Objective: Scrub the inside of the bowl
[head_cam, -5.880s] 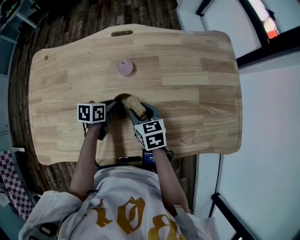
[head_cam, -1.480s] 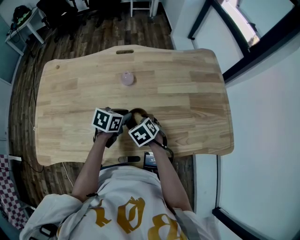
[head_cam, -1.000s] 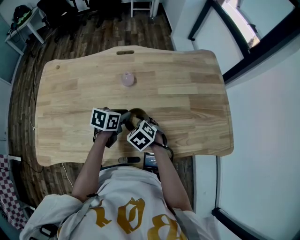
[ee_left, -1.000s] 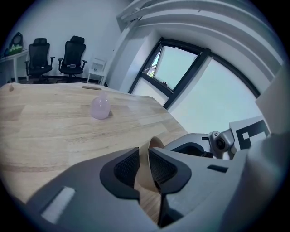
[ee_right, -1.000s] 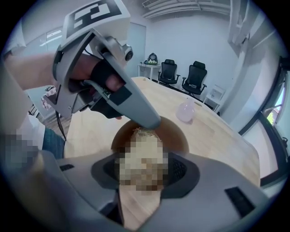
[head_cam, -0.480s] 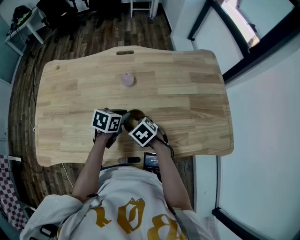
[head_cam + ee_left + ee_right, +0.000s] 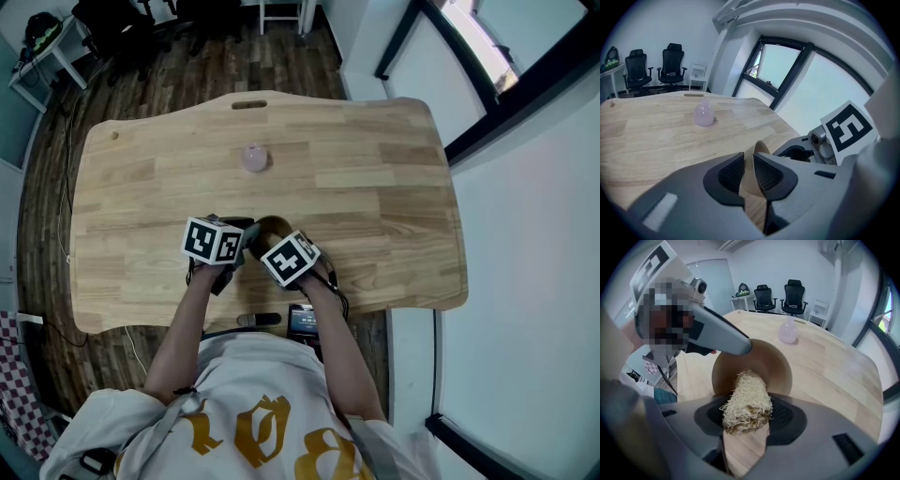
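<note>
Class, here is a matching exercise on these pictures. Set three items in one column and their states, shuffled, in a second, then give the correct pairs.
Items
1. bowl
2. scrubber
3. pink vase

States
A. stands alone on the table
B. rim pinched by the left gripper
C. clamped in the right gripper, pointing into the bowl

Pairs: 1-B; 2-C; 3-A
</note>
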The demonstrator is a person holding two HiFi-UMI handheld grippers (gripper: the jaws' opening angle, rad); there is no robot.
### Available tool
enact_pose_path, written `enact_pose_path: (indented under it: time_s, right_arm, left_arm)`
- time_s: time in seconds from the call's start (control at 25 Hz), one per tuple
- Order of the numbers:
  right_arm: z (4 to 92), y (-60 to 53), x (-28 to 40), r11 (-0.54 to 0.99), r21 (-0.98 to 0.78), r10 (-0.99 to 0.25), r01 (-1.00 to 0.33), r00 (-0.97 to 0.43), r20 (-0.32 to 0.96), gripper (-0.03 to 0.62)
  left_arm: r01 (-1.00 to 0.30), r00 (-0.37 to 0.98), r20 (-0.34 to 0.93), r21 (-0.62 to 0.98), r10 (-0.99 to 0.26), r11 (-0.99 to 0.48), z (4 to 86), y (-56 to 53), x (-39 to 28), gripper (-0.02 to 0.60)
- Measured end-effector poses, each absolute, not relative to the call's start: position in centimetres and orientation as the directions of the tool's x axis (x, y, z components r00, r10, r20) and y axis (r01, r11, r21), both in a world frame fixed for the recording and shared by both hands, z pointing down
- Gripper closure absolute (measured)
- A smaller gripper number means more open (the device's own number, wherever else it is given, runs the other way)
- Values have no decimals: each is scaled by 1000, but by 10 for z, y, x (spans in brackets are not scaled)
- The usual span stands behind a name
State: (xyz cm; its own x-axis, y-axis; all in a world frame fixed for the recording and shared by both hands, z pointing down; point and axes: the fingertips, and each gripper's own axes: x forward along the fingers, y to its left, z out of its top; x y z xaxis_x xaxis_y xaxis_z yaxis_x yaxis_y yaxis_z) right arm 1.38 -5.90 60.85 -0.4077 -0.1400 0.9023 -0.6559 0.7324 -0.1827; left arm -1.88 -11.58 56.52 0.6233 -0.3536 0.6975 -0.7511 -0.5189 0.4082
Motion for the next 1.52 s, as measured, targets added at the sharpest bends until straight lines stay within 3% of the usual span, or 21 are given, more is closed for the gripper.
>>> enact_pose_path:
  time_s: [0.72,1.52]
  right_arm:
    - [596,-79,20,691,-108,-265,-714,-390,882,397]
    - [590,-74,1,821,-20,-285,-571,-439,852,398]
  left_arm:
    - [-724,662,674,463,-327,-511,561,-114,-13,523]
    - [-709,697,633,540,-336,-453,559,-116,-17,523]
